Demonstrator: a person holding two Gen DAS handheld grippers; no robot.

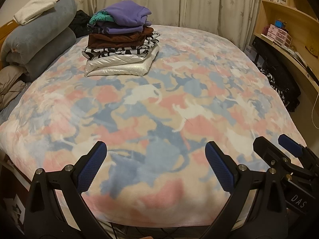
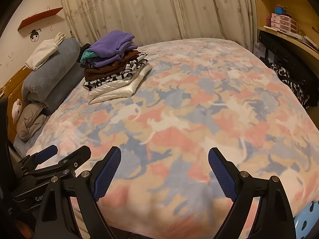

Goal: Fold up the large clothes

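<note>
The bed fills both views, and its blanket (image 1: 159,103), a pastel cat print, runs from the lower edge up to the curtains (image 1: 179,2) across the top. In the upper left of each frame sits the stack of folded clothes (image 1: 121,45): white at the bottom, black-and-white print, brown, then purple on top. Left of it a rolled grey duvet (image 1: 39,39) lies against the headboard with a white garment on top. At the bottom centre of the left wrist view the left gripper (image 1: 155,165) hangs over the blanket's near edge, jaws spread wide, nothing between them. The right gripper (image 2: 164,171) is just beside it, equally wide and empty.
</note>
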